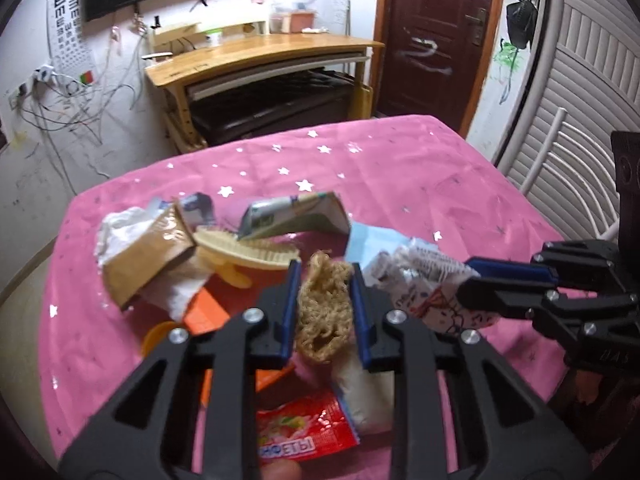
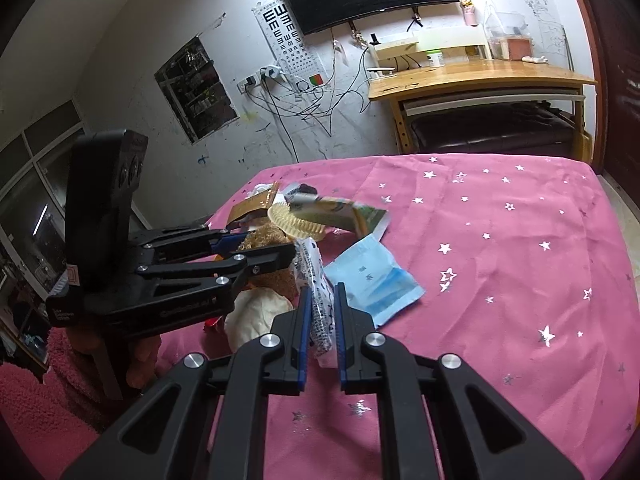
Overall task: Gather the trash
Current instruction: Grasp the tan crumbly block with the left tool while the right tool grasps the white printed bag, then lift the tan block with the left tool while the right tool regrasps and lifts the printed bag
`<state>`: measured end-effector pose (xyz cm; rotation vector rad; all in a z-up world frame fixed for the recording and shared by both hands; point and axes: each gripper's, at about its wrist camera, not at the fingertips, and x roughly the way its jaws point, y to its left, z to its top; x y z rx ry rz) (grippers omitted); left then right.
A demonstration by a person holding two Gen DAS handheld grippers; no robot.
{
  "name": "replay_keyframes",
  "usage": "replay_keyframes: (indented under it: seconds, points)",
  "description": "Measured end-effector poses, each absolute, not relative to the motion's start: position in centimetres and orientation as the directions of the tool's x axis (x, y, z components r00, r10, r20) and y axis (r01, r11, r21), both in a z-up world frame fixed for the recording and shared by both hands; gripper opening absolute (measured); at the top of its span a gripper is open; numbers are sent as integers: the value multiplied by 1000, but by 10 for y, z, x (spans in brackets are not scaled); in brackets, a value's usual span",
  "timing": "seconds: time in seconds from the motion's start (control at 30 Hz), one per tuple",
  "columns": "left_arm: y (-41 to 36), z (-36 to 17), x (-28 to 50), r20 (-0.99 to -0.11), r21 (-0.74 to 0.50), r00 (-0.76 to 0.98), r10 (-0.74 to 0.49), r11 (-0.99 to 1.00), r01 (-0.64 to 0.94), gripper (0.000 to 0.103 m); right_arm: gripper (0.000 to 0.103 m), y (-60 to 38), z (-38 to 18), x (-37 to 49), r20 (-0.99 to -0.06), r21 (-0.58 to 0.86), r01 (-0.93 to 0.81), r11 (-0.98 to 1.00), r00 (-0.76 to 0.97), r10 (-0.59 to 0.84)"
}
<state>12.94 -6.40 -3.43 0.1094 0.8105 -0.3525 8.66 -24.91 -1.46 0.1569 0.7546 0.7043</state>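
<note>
The left claw (image 1: 325, 304) is clamped on a tan fibrous scrubber (image 1: 322, 312) above the trash heap on the pink star-patterned desk (image 1: 400, 184). The right claw (image 2: 323, 320) is clamped on a printed white wrapper (image 2: 318, 280), just beside a blue tissue packet (image 2: 372, 280). A cream comb (image 1: 244, 250) lies in the heap behind.

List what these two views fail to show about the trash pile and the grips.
- Red candy wrapper: left wrist view, partly covered by the left gripper.
- Orange piece: same view, identity unclear, mostly under the jaws.
- Printed wrapper in the right gripper: print too small to read.
- Any trash bin: in neither view.
</note>
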Motion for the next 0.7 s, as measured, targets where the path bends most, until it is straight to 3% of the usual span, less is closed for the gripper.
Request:
replay_keyframes:
  seconds: [0.47,0.7]
  points:
    - [-66,4,115,-660,-19,709,-249,949,316,21,2,-267,3,76,-524,388,-532,752,544,655]
    - [-71,7,117,-665,-19,708,-238,953,303,21,3,-265,0,80,-554,386,-537,750,515,654]
